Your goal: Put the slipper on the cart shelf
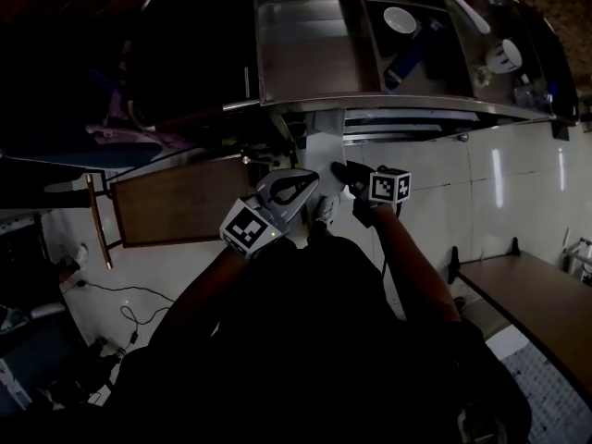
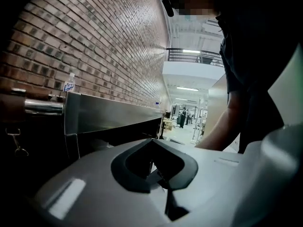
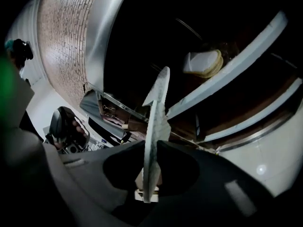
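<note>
While the white slipper (image 3: pixel 154 136) stands edge-on, pinched at its lower end between the nearly closed fingers of the right gripper (image 3: pixel 150 178), it hangs in the air in front of the steel cart (image 1: pixel 305 72), short of the cart's dark shelves. A pale, flat thing (image 3: pixel 203 63) lies on one shelf (image 3: pixel 246 46) beyond. The left gripper (image 2: pixel 158 171) is just beside the right, its fingers together with nothing between them. A white bowl (image 1: pixel 400 18) and a cup (image 1: pixel 504 55) sit on the cart's top. A brick wall (image 2: pixel 94 46) runs alongside.
</note>
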A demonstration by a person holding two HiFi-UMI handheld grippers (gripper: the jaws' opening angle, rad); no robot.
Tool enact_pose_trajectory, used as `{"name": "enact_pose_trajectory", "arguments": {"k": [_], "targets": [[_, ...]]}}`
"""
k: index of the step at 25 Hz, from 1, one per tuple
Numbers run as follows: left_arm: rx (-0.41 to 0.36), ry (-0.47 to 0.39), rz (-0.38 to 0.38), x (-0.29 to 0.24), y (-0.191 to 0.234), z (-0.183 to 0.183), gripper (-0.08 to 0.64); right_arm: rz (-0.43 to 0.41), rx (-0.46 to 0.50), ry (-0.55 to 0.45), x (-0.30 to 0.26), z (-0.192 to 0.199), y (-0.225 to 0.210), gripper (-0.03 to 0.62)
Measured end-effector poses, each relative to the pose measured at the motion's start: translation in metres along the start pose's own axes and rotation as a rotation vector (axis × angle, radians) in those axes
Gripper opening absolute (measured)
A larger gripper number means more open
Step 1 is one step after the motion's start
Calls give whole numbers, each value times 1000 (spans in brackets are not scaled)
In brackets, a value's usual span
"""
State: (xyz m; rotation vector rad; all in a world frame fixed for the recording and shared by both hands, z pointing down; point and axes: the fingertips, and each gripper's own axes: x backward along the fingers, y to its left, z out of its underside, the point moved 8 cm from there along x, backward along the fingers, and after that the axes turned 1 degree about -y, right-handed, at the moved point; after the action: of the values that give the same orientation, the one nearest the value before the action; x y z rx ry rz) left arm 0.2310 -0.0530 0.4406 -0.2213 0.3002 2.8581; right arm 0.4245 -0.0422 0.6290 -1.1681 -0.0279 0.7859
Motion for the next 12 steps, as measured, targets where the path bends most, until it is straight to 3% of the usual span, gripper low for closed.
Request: {"name": "enact_pose_trajectory", "arguments": {"k": [6, 12], "targets": [[-21, 0, -69, -25, 3, -4, 2, -33, 39, 22, -20, -32, -21, 64], [11, -6, -99, -28, 10, 7, 2, 27, 149, -39, -46, -70, -31, 64]]}}
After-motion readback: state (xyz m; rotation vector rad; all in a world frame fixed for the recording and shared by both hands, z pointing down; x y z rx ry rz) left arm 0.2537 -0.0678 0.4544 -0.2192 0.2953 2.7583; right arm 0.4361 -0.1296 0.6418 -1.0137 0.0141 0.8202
